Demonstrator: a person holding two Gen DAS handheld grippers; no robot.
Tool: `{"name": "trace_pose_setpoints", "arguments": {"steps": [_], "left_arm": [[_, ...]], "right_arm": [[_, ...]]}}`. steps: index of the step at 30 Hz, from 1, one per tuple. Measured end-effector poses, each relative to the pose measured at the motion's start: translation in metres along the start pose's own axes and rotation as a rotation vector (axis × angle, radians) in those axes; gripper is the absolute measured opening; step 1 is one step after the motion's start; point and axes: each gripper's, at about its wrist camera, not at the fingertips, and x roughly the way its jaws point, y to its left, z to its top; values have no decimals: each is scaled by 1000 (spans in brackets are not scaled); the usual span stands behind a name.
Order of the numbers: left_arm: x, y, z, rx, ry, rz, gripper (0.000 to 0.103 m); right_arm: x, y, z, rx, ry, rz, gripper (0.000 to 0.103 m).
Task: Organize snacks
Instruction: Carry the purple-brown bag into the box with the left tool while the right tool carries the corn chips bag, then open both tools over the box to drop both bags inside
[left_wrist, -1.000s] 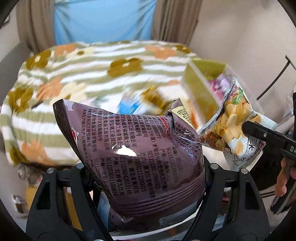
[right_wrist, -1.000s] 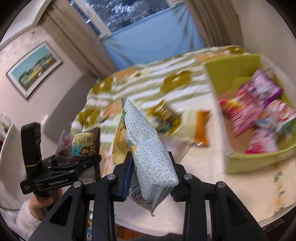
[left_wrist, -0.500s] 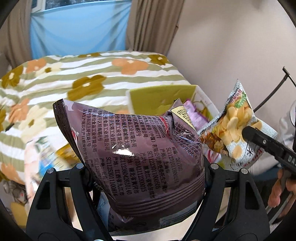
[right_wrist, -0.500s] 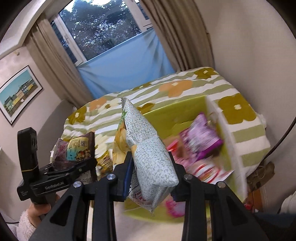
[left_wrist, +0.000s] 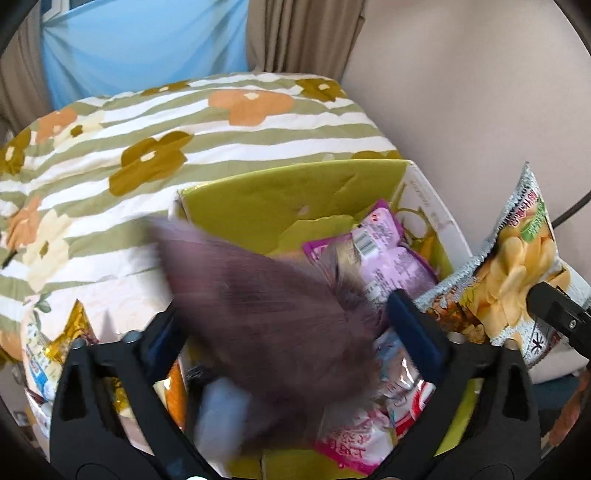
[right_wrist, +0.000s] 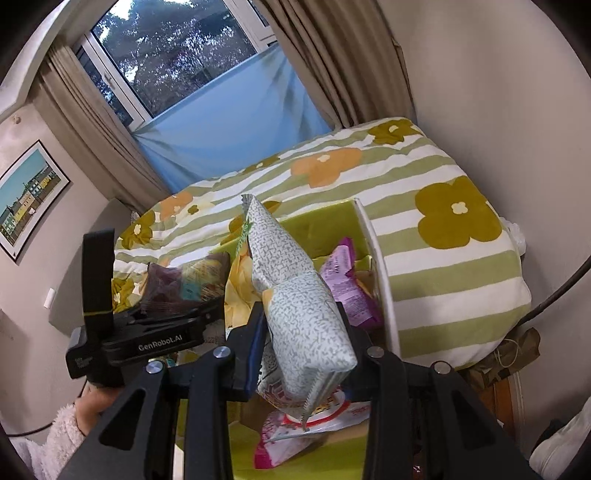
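Your right gripper (right_wrist: 301, 345) is clamped on a grey-speckled snack bag (right_wrist: 295, 295), upright between the jaws. Beyond and below the jaws sits the green box (right_wrist: 321, 225) holding purple packets (right_wrist: 347, 288). Left of the jaws, your left gripper (right_wrist: 166, 325) carries a dark purple bag (right_wrist: 177, 280).

Bench: a pale, cream-topped bench (left_wrist: 122, 295) carries the snacks, its faint leaf print showing near the left edge; much of it is covered.
Box: a lime-green cardboard box (left_wrist: 295, 192) sits on the bench toward its right side, open at the top, with pink and purple snack packets (left_wrist: 388, 254) piled inside.
Left edge: a gold-trimmed packet (left_wrist: 70, 339) lies flat on the bench, apart from the box; its print is too blurred to read.
Bed: beyond the bench's far edge, a bed (right_wrist: 443, 266) under a green-and-white striped quilt with orange and olive flowers runs to the curtained window.
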Motion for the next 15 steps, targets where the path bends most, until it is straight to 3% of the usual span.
{"name": "trace_pose_setpoints", "arguments": {"steps": [15], "left_arm": [[-43,15,-42,4,-9,27,102]], "right_arm": [[12,1,3,6,6,9,31]]}}
